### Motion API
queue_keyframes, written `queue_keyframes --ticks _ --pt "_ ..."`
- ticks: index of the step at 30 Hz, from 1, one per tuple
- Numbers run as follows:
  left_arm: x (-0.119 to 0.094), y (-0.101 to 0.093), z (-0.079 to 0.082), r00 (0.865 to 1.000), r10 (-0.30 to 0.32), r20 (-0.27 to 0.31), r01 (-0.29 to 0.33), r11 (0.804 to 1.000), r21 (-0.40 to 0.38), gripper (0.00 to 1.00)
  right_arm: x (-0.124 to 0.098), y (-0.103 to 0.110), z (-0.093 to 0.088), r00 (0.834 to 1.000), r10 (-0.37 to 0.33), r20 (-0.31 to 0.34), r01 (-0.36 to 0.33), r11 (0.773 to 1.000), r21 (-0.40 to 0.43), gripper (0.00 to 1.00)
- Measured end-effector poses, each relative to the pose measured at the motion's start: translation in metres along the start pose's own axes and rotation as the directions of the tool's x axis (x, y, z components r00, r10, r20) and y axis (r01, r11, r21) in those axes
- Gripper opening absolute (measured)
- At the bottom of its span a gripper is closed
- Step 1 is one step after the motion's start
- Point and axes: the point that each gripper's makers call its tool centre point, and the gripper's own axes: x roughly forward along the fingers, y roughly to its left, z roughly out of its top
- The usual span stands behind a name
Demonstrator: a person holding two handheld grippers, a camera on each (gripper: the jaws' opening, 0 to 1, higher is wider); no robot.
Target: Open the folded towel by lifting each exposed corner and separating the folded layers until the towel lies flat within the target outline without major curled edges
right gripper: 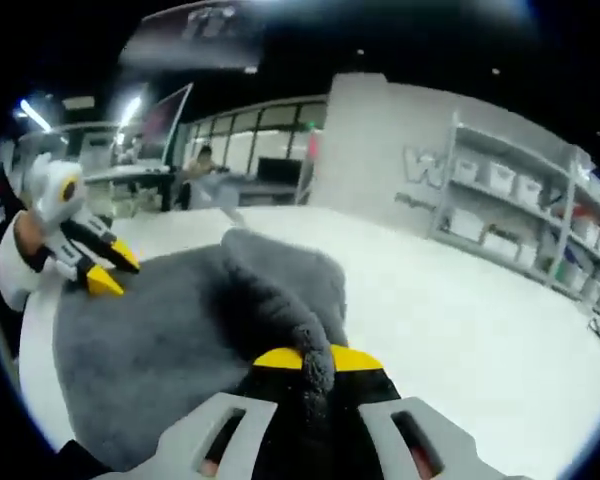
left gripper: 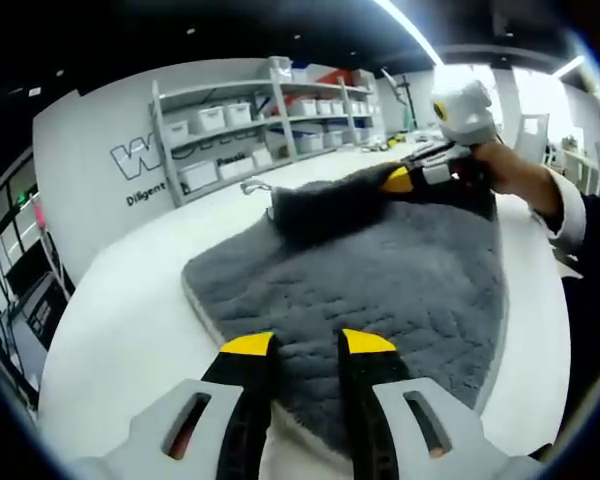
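Observation:
A grey fluffy towel (left gripper: 380,280) lies on the white table (left gripper: 120,320). In the left gripper view my left gripper (left gripper: 308,343) hovers open over the towel's near edge, its yellow-tipped jaws apart and holding nothing. At the far side my right gripper (left gripper: 400,180) pinches a folded flap (left gripper: 320,210) and holds it raised above the lower layer. In the right gripper view the right gripper (right gripper: 318,358) is shut on that grey fold of the towel (right gripper: 160,330), which bunches up between the jaws. The left gripper (right gripper: 115,270) shows at the left, its jaws spread.
Shelves with white bins (left gripper: 260,120) stand beyond the table, also seen as shelves (right gripper: 510,210) on the right. A hand and sleeve (left gripper: 540,185) hold the right gripper. A person (right gripper: 205,165) sits far back near windows. Bare white tabletop (right gripper: 450,330) surrounds the towel.

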Motion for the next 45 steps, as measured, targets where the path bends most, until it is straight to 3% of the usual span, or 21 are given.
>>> queue_keyframes --ticks 17,25,35,45 --pt "0.001 0.003 0.002 1.0 0.007 -0.004 -0.007 1.0 0.003 0.25 -0.011 -0.04 -0.013 0.999 -0.033 -0.01 0.034 0.992 0.121 0.01" --pt "0.002 0.005 0.002 1.0 0.006 -0.004 -0.006 1.0 -0.002 0.25 -0.015 -0.057 -0.025 0.997 -0.037 -0.06 0.042 0.995 0.094 0.01" --pt "0.001 -0.001 0.002 1.0 0.007 -0.004 -0.007 1.0 0.0 0.25 -0.012 -0.069 -0.035 0.996 -0.036 -0.076 0.043 0.995 0.089 0.06" --pt "0.0 -0.005 0.001 1.0 0.006 -0.004 -0.006 1.0 0.001 0.25 -0.014 -0.078 -0.034 0.997 -0.033 -0.065 0.039 0.994 0.098 0.11"
